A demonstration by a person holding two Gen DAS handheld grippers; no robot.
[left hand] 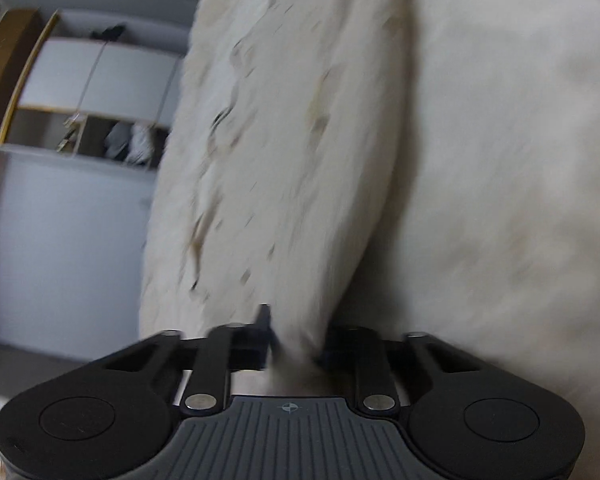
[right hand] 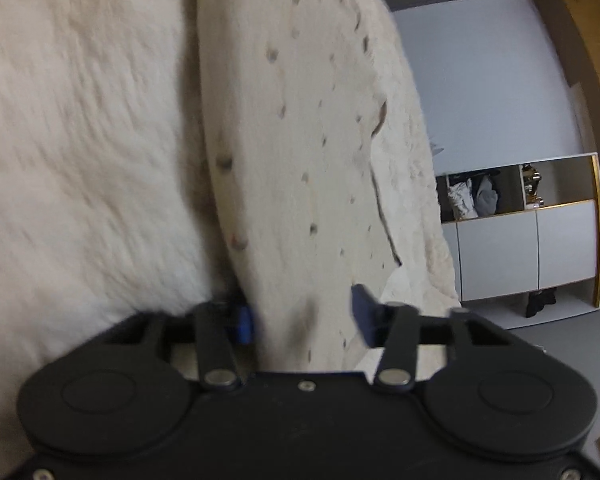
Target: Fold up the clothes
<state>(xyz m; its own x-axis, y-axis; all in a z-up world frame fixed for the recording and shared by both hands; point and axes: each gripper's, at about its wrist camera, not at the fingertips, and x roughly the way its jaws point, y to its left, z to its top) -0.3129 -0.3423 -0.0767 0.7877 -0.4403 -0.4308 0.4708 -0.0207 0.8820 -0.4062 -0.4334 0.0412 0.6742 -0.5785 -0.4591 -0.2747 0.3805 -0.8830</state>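
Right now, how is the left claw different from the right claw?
The left claw is pinched shut on a thin bunch of the cream garment; the right claw stands wider, with a broad fold of that garment between its fingers. The left claw's fingers look dark, while the right claw's fingers are blue. Both have black bodies and both meet the same spotted cream cloth.

Cream knit garment [right hand: 300, 160], fuzzy; matt plastic tongs [right hand: 302, 318].

Your left gripper [left hand: 290, 340] pinches cream garment [left hand: 284, 160]; fabric bunched between jaws. Fluffy white cover [left hand: 500, 180] behind. Cabinet [left hand: 96, 92] far left, blurred.
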